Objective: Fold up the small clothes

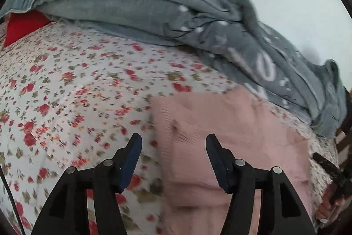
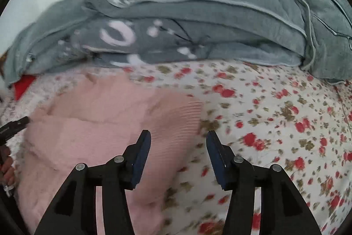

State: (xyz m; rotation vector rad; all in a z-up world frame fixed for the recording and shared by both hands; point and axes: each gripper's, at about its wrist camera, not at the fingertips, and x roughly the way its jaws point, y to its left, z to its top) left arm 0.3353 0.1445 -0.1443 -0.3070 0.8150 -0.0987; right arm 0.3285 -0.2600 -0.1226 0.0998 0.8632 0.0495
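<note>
L wrist view: left hand-held gripper (image 1: pixel 173 142) released, jaws standing apart, nothing between the pads, which are clear of the cloth. Below and just ahead lies the pink knit garment (image 1: pixel 231 131), flat on the bed w/ floral sheet (image 1: pixel 77 85). The garment's L edge runs between the two fingertips; L finger is over the sheet, R finger over the pink knit. Creases cross the garment nr the bottom of frame. Along the far edge of the bed a grey blanket (image 1: pixel 136 6) is heaped in thick folds, w/ white print. A red item (image 1: pixel 22 25) pokes out under the blanket at the far L corner. At the R edge, a dark finger of the other gripper and a person's hand (image 1: pixel 330 206), both partly cut off. Frame is motion-blurred.

R wrist view: right hand-held gripper (image 2: pixel 178 140) also released, jaws apart, nothing clamped. Pink knit garment (image 2: pixel 105 124) sits L of centre on the bed; its ribbed hem (image 2: pixel 184 118) ends nr the gap between the fingers. L finger is over the knit, R finger over the floral sheet (image 2: pixel 286 124). Grey blanket (image 2: pixel 209 21) piled along the far edge, rising at the far R corner. Red item (image 2: pixel 23 86) shows at far L under the blanket. Tip of the other gripper (image 2: pixel 17 123) enters at the L edge, touching or just beside the garment; can't tell which.
</note>
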